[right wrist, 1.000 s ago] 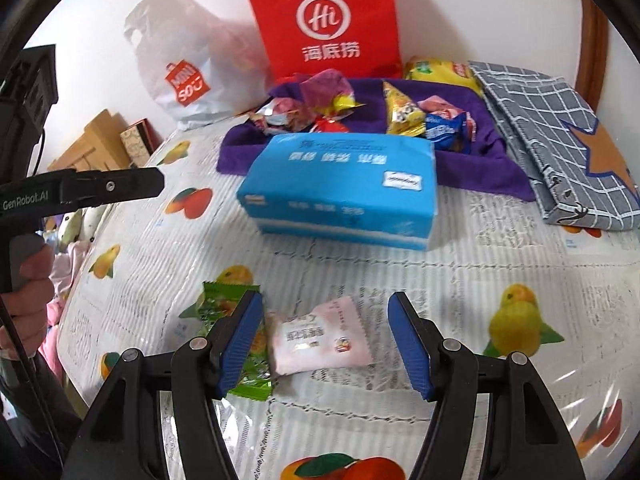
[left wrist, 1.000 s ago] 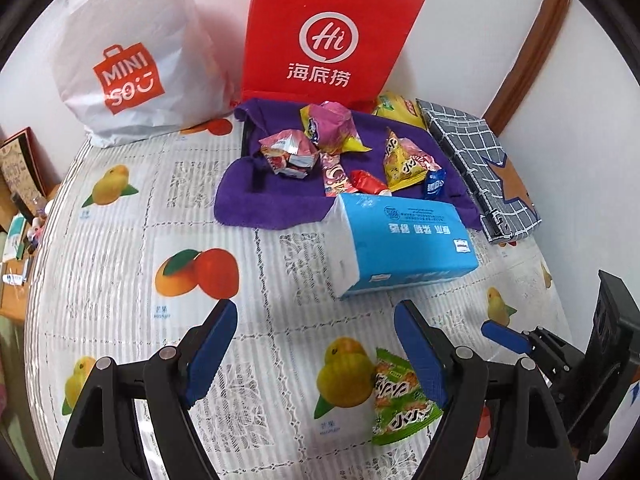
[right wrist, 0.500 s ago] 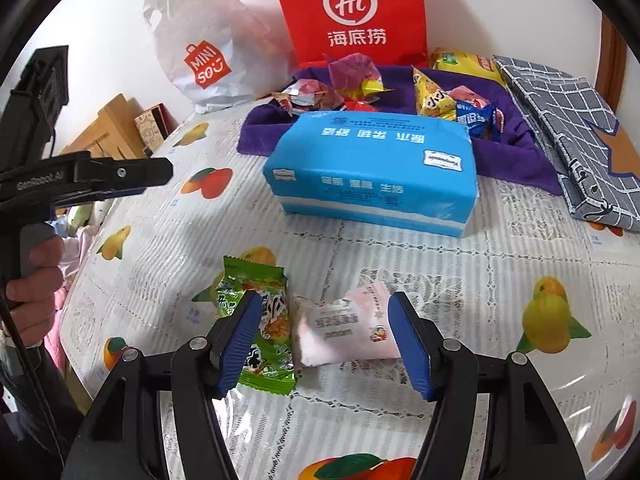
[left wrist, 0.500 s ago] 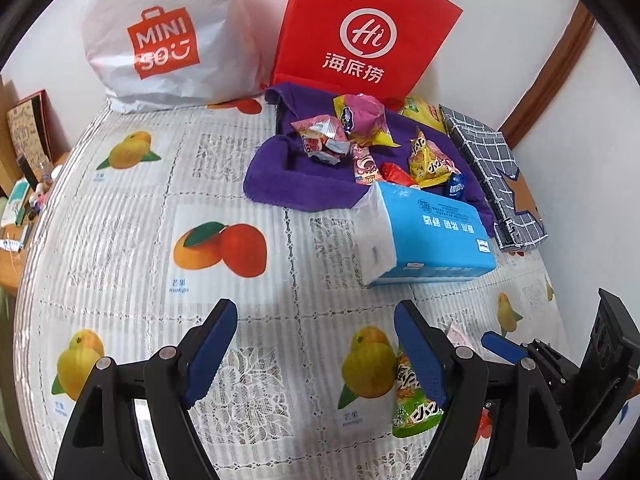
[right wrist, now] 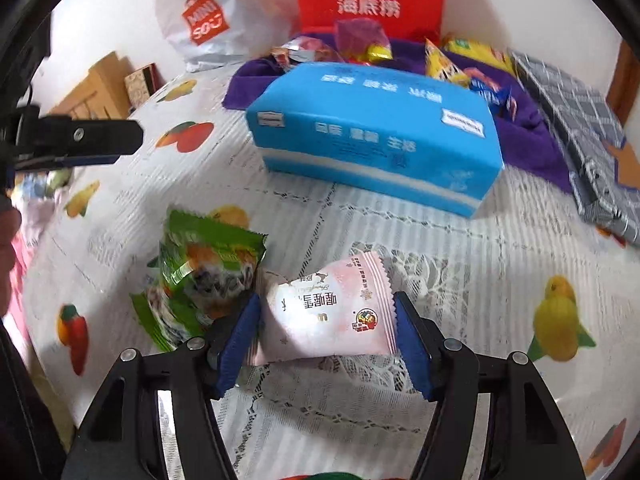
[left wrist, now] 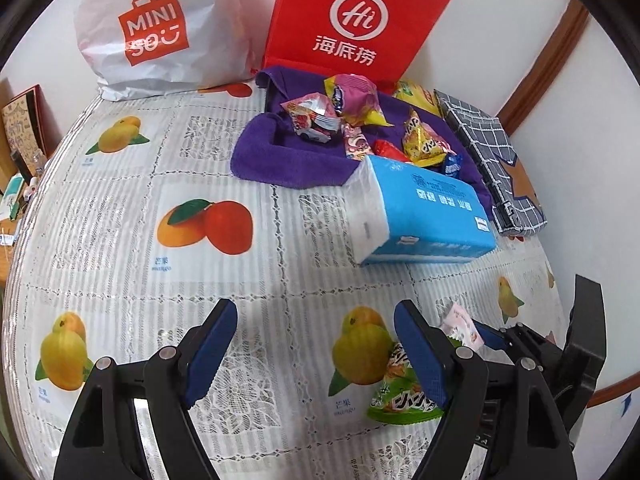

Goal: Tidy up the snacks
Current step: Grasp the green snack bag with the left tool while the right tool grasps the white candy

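A pink snack packet (right wrist: pixel 326 312) lies on the fruit-print tablecloth between the open fingers of my right gripper (right wrist: pixel 328 338), which straddles it. A green snack packet (right wrist: pixel 200 276) lies just left of it. Both show in the left wrist view, the pink packet (left wrist: pixel 460 322) and the green packet (left wrist: pixel 400 392) behind my right finger. My left gripper (left wrist: pixel 316 350) is open and empty above the cloth. Several snacks (left wrist: pixel 356 120) lie on a purple towel (left wrist: pixel 276 156) at the back.
A blue tissue pack (right wrist: pixel 376 132) lies between the packets and the towel. A red paper bag (left wrist: pixel 356 20) and a white Miniso bag (left wrist: pixel 156 28) stand at the wall. A grey checked pouch (left wrist: pixel 492 156) lies at the right.
My right gripper has moved forward and down, so the pink packet now sits between its fingers. My left gripper has drifted left and back slightly.
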`<state>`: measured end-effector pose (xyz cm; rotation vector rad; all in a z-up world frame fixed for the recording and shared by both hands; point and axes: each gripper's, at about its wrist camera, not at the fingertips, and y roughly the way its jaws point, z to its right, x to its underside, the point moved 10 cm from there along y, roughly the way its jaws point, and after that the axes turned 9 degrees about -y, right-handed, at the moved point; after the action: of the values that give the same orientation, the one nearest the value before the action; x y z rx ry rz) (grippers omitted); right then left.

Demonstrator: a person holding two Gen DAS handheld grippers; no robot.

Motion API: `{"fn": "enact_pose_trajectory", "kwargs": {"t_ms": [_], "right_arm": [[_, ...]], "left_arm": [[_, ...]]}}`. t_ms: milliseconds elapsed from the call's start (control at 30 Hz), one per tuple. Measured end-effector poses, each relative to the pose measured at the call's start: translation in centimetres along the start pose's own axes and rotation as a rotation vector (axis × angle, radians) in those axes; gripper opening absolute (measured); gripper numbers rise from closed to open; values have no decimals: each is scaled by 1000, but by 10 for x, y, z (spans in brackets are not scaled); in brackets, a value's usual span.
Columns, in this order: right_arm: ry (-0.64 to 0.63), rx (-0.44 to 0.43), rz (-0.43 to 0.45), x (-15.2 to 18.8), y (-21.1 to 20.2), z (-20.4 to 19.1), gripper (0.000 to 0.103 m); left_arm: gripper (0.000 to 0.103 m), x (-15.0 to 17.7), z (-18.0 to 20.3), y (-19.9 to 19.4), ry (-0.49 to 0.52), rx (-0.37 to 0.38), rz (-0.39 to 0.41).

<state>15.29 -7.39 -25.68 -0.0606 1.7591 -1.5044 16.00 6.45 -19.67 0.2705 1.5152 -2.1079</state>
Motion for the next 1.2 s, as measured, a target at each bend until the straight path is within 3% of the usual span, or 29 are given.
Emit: {"fn": "enact_pose_trajectory", "kwargs": {"t_ms": [67,167,367,667,700,767,833,967,1200], "right_arm": [[-10,2,13,0,-2,1,51],[1,-29,25,1,-6,6,48],[19,3,58,9,-22,27,44],[85,29,84,18,-36,61,33],[86,33,83,19,-36,62,33],[95,30,81,19,-37,65,30],[106,22,86,18,-39,65,29],[102,32,91,13,-41,64,26],[90,9,108,-1,-47,51,20]], "left_arm": [[79,4,4,-1,12,8,2],[79,12,15,-4,39,40,4],[80,35,48,-5,129,121,-11],[78,67,64,41,210,28,-102],[76,68,64,45,210,19,-110],[58,70,63,52,213,13,-129],[48,70,63,52,202,38,-136],[42,66,64,46,208,54,-115],[41,45,59,27,184,84,-78]]}}
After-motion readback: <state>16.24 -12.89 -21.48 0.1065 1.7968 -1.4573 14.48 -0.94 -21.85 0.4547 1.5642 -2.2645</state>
